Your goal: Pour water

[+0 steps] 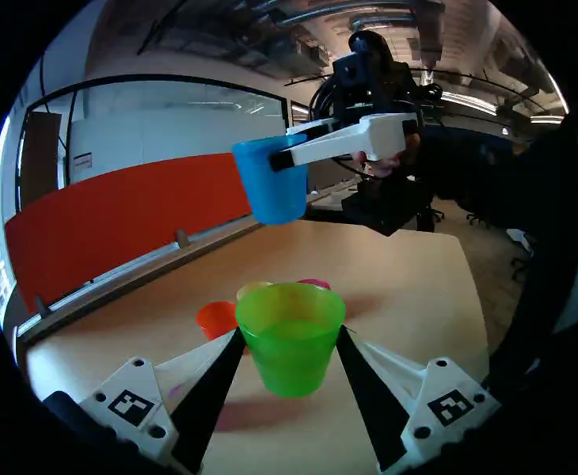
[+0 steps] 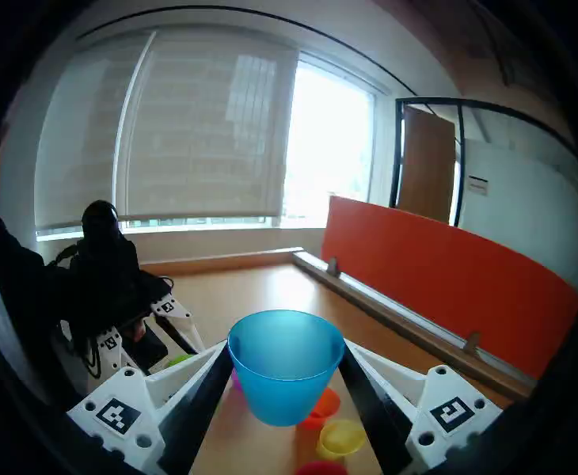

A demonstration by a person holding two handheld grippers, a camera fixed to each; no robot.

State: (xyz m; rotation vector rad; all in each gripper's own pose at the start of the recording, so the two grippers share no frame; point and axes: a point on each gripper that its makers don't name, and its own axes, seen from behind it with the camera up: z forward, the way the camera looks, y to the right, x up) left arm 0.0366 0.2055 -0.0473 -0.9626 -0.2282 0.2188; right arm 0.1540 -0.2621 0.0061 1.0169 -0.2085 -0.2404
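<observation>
Two tools are each loaded with one cup. The left tool [image 1: 290, 339] is closed to a medium span on the green cup [image 1: 290, 364], with both fingers pressing on its side walls just under the rim. The cup sits upright between the fingertips, and a level line inside suggests that it contains water. Just beyond the fingertips, on the table [image 1: 400, 269], stand an orange cup [image 1: 216, 318] to the left, then a yellow cup [image 1: 253, 290], then a pink cup [image 1: 314, 283] to the right. The right tool [image 2: 284, 350] clamps the blue cup [image 2: 283, 380] in the same way; whether that cup holds anything cannot be told. Seen from the left tool, the blue cup hangs well above and ahead of the green one, close to upright, with the two rims apart. Hazard 1: a pour started with the cups this far apart is likely to fall past the receiving rim and wet the table and the three loose cups. Hazard 2: the walls look smooth and tapered, so a tilted cup may slide out of the fingers as its load shifts. Hazard 3: a fast tilt may throw water over the far rim, and a receiver that holds water may overflow. Hazard 4: lowering either tool carelessly may knock the cups below.
</observation>
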